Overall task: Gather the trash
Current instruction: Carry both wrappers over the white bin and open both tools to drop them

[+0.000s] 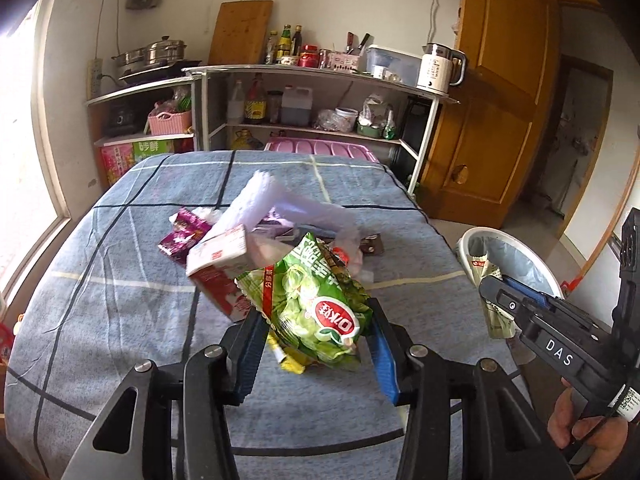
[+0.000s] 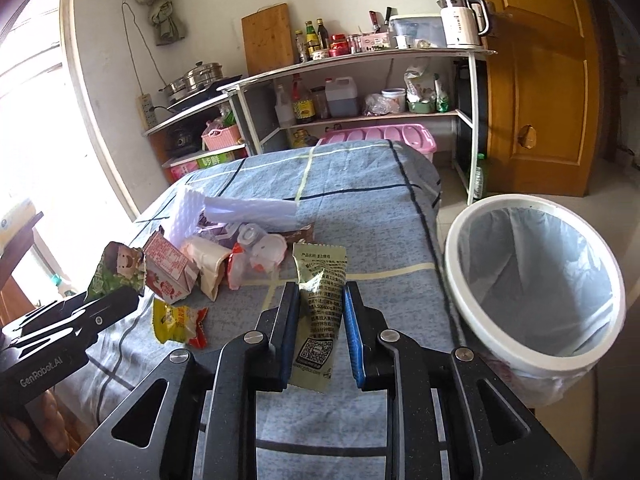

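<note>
Blue checked tablecloth (image 1: 120, 280) below both claws. Left gripper (image 1: 316, 332) clamps my green chip bag (image 1: 320, 304); right gripper (image 2: 320, 320) pinches olive sachet (image 2: 320, 312), bin (image 2: 532, 360) right of it.

Trash pile (image 2: 224, 256) sits mid-table on the checked cloth (image 2: 360, 208). Chip bag (image 1: 320, 304) between the left gripper (image 1: 316, 344) fingers, in front of the pile; milk carton (image 1: 218, 264) just behind it. Sachet (image 2: 320, 304) between the right gripper (image 2: 322, 332) fingers. Lined bin (image 2: 536, 288) right of the table. Shelving (image 2: 360, 80) behind.
</note>
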